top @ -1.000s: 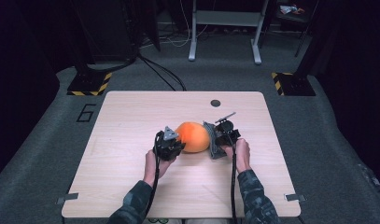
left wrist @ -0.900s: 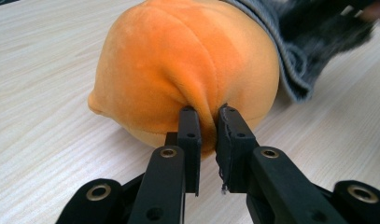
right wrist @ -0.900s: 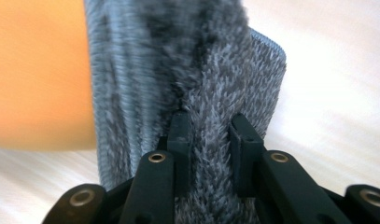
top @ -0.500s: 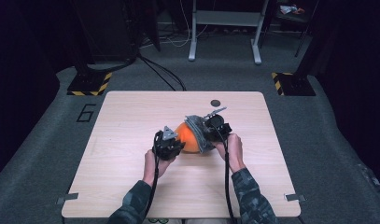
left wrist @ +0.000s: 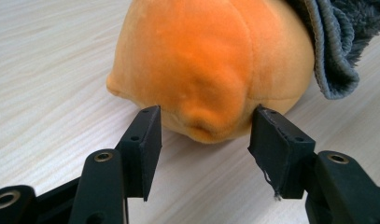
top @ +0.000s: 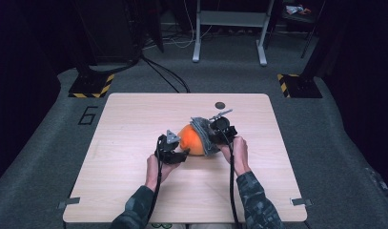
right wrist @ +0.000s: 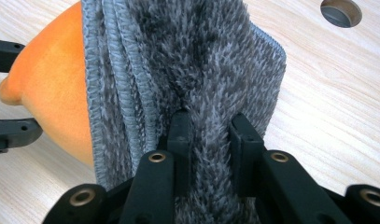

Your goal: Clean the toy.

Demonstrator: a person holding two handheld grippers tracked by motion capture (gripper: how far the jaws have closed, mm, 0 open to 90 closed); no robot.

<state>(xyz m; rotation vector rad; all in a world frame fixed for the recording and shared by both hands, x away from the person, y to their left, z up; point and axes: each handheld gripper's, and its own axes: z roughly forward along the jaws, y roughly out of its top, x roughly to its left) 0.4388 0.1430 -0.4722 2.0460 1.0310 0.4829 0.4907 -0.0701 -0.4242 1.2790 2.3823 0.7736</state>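
Middle of the high view: the orange plush toy [top: 190, 139] sits on the pale wooden worktop [top: 134, 119], just below and left of the round hole [top: 220, 105] near the far edge. A grey fuzzy cloth [top: 204, 136] is draped over the toy's right side, ribbed hem against the orange.

Left gripper [top: 175, 153], lower left of the toy: its fingers [left wrist: 148, 140] have just been opening, and in the left gripper view they stand spread on either side of a bulge at the toy's near end, right up against the plush without pressing on it.

Right gripper [top: 219, 128], at the toy's right: in the right gripper view its fingers [right wrist: 180, 135] are clamped on a thick fold of the grey cloth, pile bunched up between them.
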